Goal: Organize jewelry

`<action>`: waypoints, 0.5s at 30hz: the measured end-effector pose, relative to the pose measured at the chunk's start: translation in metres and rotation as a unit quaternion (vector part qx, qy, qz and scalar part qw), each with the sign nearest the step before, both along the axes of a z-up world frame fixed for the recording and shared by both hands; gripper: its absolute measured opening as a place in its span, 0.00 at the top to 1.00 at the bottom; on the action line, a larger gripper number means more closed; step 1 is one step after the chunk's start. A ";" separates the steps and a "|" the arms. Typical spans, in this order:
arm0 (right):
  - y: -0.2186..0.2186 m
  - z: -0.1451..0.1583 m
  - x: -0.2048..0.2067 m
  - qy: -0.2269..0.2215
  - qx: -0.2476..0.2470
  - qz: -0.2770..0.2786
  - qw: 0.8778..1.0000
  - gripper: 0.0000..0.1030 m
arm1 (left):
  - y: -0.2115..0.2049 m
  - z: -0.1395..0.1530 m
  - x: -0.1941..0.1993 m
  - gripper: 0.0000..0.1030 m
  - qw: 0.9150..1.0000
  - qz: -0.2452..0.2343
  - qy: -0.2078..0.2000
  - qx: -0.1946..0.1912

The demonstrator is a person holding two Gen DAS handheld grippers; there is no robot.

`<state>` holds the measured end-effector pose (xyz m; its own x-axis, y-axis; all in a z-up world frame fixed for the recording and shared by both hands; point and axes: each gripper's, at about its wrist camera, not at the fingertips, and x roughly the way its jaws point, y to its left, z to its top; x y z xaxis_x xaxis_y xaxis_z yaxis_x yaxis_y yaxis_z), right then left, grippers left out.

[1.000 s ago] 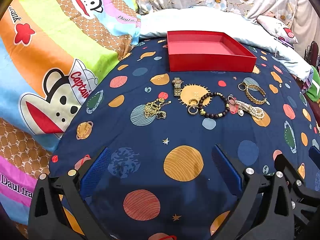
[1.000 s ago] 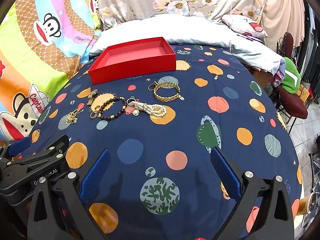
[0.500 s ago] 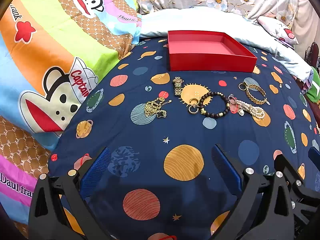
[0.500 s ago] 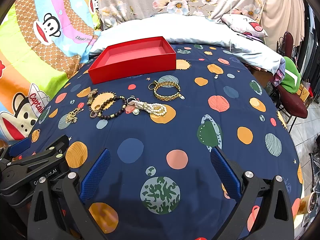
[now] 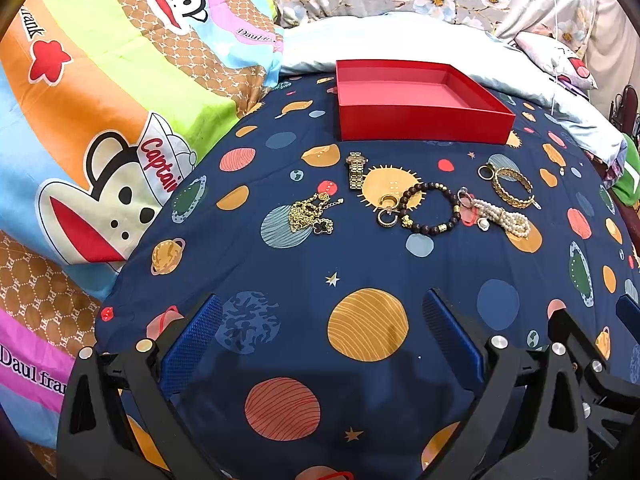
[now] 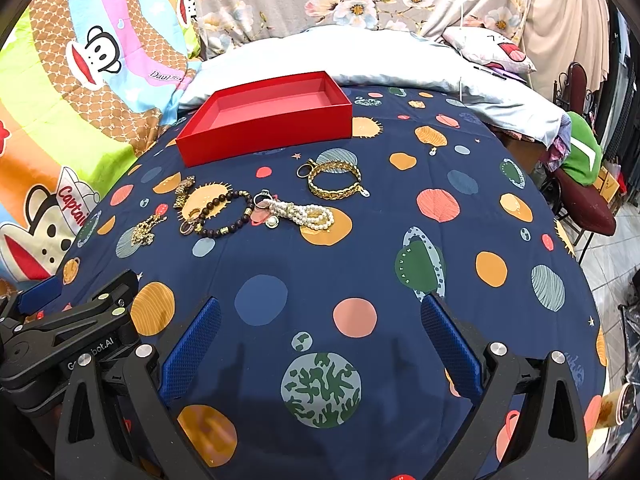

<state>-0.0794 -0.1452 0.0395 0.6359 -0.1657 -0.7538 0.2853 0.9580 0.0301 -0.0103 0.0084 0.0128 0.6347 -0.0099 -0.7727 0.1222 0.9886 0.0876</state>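
Note:
An empty red box [image 5: 420, 120] [image 6: 272, 132] stands at the far side of the planet-print bedspread. In front of it lies a row of jewelry: a gold chain necklace [image 5: 310, 216] [image 6: 146, 230], a gold watch [image 5: 356, 170], gold ear hoops [image 5: 387, 210], a dark bead bracelet [image 5: 430, 214] [image 6: 222, 214], a pearl bracelet [image 5: 502, 216] [image 6: 304, 214] and a gold bangle [image 5: 512, 188] [image 6: 336, 180]. My left gripper [image 5: 320, 336] and right gripper [image 6: 320, 336] are both open and empty, low over the bedspread, well short of the jewelry.
A colourful cartoon-monkey quilt [image 5: 100, 120] is bunched along the left. Pale blue bedding and pillows [image 6: 360, 56] lie behind the box. A chair with green cloth [image 6: 580, 160] stands off the bed's right edge. The left gripper's body [image 6: 68, 332] shows at the right view's lower left.

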 end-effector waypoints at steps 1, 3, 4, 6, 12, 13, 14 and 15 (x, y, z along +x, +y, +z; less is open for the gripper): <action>0.000 -0.001 0.000 0.000 0.001 0.000 1.000 0.05 | 0.000 0.000 0.000 0.05 1.000 0.000 0.000 0.000; 0.001 -0.004 0.000 0.001 0.002 0.002 1.000 0.05 | 0.000 -0.003 0.000 0.05 1.000 0.001 0.002 0.000; 0.002 -0.006 0.000 0.002 0.002 0.002 1.000 0.05 | 0.000 -0.004 0.000 0.05 1.000 0.001 0.002 0.000; 0.002 -0.009 0.001 0.003 0.002 0.004 1.000 0.05 | 0.000 -0.008 -0.001 0.05 1.000 0.000 0.005 -0.001; -0.003 -0.015 0.008 0.007 0.009 0.012 1.000 0.05 | -0.001 -0.016 0.004 0.05 1.000 0.000 0.016 -0.011; -0.005 -0.015 0.010 0.008 0.010 0.012 1.000 0.05 | -0.001 -0.017 0.004 0.05 1.000 0.000 0.017 -0.012; -0.007 -0.015 0.012 0.009 0.011 0.013 1.000 0.06 | 0.000 -0.019 0.005 0.05 1.000 0.001 0.018 -0.013; -0.008 -0.017 0.014 0.010 0.014 0.014 1.000 0.07 | 0.000 -0.020 0.006 0.05 1.000 0.002 0.020 -0.012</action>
<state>-0.0658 -0.1527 0.0230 0.6247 -0.1268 -0.7705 0.2601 0.9642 0.0522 -0.0044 0.0085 -0.0072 0.6042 -0.0273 -0.7964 0.1214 0.9909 0.0581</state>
